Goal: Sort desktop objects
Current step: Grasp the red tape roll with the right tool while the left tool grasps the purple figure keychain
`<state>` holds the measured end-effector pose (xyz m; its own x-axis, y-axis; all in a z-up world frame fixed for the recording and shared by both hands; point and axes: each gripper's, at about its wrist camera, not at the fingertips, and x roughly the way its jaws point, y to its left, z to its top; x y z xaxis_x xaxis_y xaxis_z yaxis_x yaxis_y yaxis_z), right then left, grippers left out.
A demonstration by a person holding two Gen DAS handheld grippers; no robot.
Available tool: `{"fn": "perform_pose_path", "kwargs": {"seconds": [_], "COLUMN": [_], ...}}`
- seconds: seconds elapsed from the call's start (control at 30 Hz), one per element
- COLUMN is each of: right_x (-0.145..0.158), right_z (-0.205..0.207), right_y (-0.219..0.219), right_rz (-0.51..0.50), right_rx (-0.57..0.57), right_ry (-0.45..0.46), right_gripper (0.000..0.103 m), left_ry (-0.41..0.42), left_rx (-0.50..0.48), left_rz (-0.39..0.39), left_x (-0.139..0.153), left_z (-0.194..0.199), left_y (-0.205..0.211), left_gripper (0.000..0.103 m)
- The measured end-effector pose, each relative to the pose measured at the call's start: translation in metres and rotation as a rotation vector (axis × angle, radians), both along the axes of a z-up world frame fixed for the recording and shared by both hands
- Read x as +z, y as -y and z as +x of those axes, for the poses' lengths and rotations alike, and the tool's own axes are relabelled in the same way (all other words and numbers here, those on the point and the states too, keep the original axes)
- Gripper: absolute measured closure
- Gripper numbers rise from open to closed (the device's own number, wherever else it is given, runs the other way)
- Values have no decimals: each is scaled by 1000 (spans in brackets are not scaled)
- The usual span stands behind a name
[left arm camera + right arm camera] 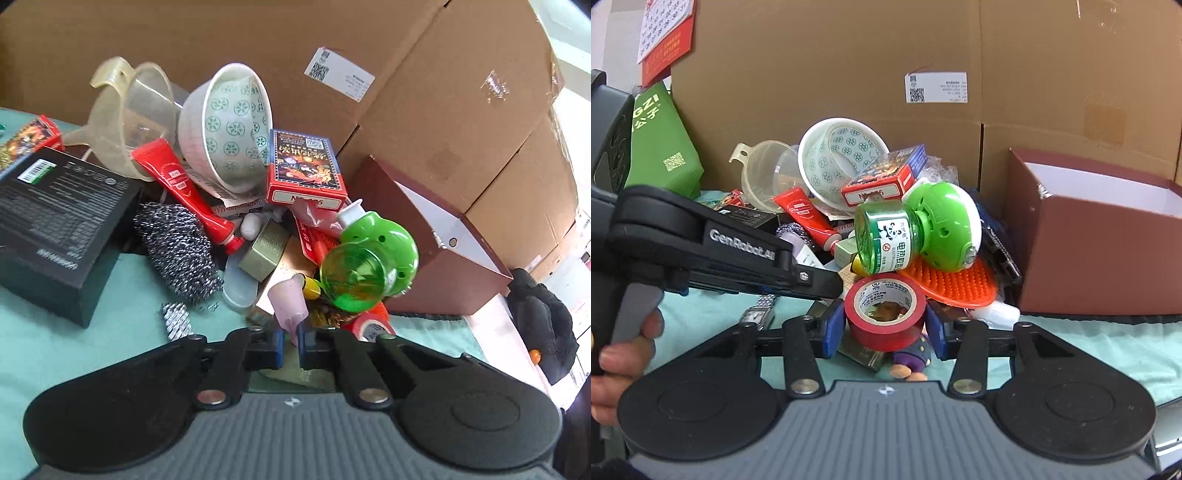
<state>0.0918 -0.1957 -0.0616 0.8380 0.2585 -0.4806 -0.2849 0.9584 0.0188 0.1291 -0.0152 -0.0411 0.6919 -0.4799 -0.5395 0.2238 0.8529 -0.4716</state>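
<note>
Closing on a pale pink tube (289, 300), the left gripper (291, 344), jaws nearly together with the tube's lower end pinched between the blue pads. Straddling a red tape roll (885, 314), the right gripper (885, 330), jaws spread wide with a pad at each side of the roll, though contact is hard to judge from this angle.

Standing behind everything, big cardboard boxes (849, 66). Sitting open on the right, a maroon box (1097, 254) with a white inside. Covering the table, a teal cloth (55, 332). Lying at the left edge of the pile, a black carton (55, 221). Tipping on its side at the back, a patterned white bowl (227, 125), with a clear plastic funnel (136, 110) just beside it. Leaning against the bowl, a red card box (304, 168). Resting on top of the heap, a green bottle with a round green cap (912, 229), an orange bristle pad (951, 286) under it. Lying between carton and bottle, a steel scourer (177, 247) and a red toothpaste-like tube (188, 192). Lying flat under the tape, a small purple doll (912, 360). Resting on the cloth nearby, a silver wristwatch (759, 314).
</note>
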Motion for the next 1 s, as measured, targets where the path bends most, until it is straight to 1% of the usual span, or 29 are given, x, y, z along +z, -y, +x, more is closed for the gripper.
{"fn": "perform_pose_path", "kwargs": {"seconds": [0.17,0.3,0.4,0.47,0.53,0.6,0.63,0.67,0.7,0.73,0.8,0.9,1.0], "right_x": [7,4,-3,-7,-11,-15,-15,-15,-14,-14,-13,-13,-15], "right_z": [-27,-51,-67,-76,-83,-85,-85,-84,-84,-84,-84,-81,-77], "right_y": [6,15,21,22,23,24,24,24,24,24,23,24,24], "right_rz": [-19,-9,-7,-11,-19,-15,-11,-10,-14,-18,-31,-27,-20], "right_rx": [32,50,52,55,53,47,45,44,41,41,45,48,51], "right_ry": [-3,-55,-102,-131,-142,-144,-144,-144,-141,-135,-129,-133,-140], "right_gripper": [57,57,57,57,57,57,57,57,57,56,56,55,55], "left_ry": [14,18,-7,-35,-38,-35,-38,-38,-34,-24,-1,28,42], "left_rx": [-28,-53,-78,-90,-95,-92,-93,-89,-83,-81,-75,-74,-77], "left_rz": [13,40,62,91,128,161,166,163,163,167,175,180,189], "left_x": [10,14,10,4,-1,-3,-3,-2,0,3,9,16,24], "left_z": [-38,-74,-96,-105,-111,-113,-113,-113,-114,-115,-119,-120,-114], "left_y": [-11,-22,-26,-26,-25,-25,-26,-27,-29,-31,-35,-37,-32], "left_gripper": [100,100,101,101,101,92,84,71,62,58,48,42,41]}}
